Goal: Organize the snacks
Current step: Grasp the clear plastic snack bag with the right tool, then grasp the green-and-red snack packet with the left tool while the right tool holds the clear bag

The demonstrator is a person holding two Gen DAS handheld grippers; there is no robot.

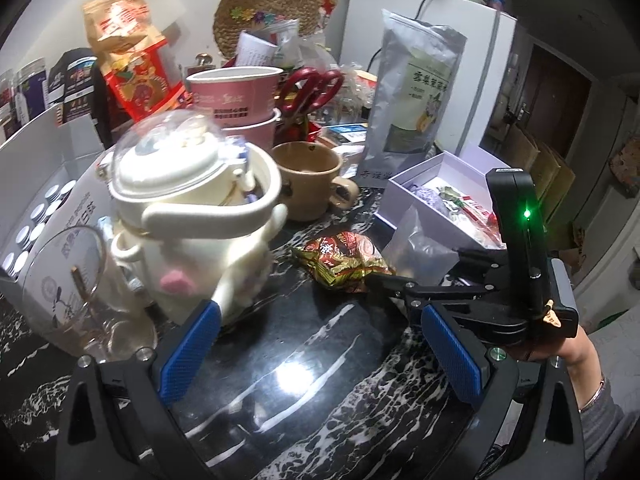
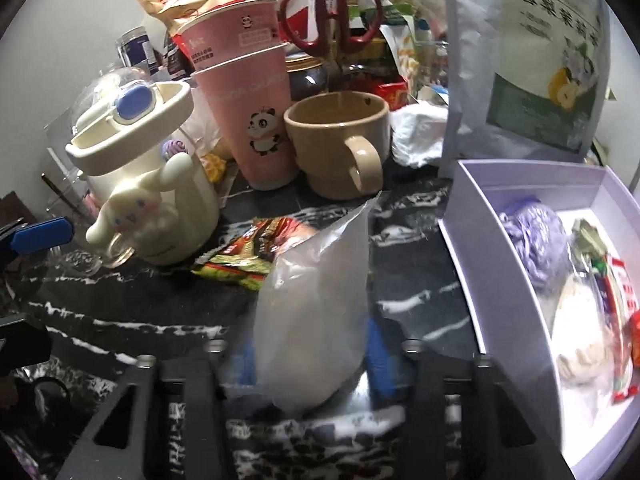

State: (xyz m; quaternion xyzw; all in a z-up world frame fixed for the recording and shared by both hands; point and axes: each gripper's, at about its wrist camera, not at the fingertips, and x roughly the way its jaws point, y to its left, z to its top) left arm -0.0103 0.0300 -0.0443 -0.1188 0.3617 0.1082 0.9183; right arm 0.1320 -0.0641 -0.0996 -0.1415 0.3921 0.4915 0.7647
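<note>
**Clear Bag Caught, Box Waiting Alongside**

Between the right gripper's point(image 2: 312, 360) fingers stands a clear plastic bag point(image 2: 316, 300), its lower part pinched by the blue pads while its top rises loose and upright ahead of them; the fingers are clamped on the film, though whether they have the contents or only the wrapper I cannot tell. Just to the right of those fingers sits the open white box point(image 2: 476, 240), already holding a purple-wrapped snack point(image 2: 532, 236), a pale round one and a red-and-white packet; beyond the bag, on the dark marbled bench point(image 2: 120, 304), lies a red-and-gold foil snack point(image 2: 248, 252), touching or nearly touching the bag's far side.

The left gripper point(image 1: 320, 344) hangs over bare bench with its fingers apart and nothing between them; the white character bottle point(image 1: 200, 240) stands just past its left finger, and a glass jar point(image 1: 76, 292) further left.

Risks, as I judge them: the slick film may slide out of a shallow pinch on the lift; the floppy top could drag the foil snack along or catch the box wall on the way across; a wide swing might knock the tan mug point(image 2: 340, 144) or the stacked pink cups point(image 2: 248, 100) ahead; and the left fingers, if they drift, could nudge the bottle.
</note>
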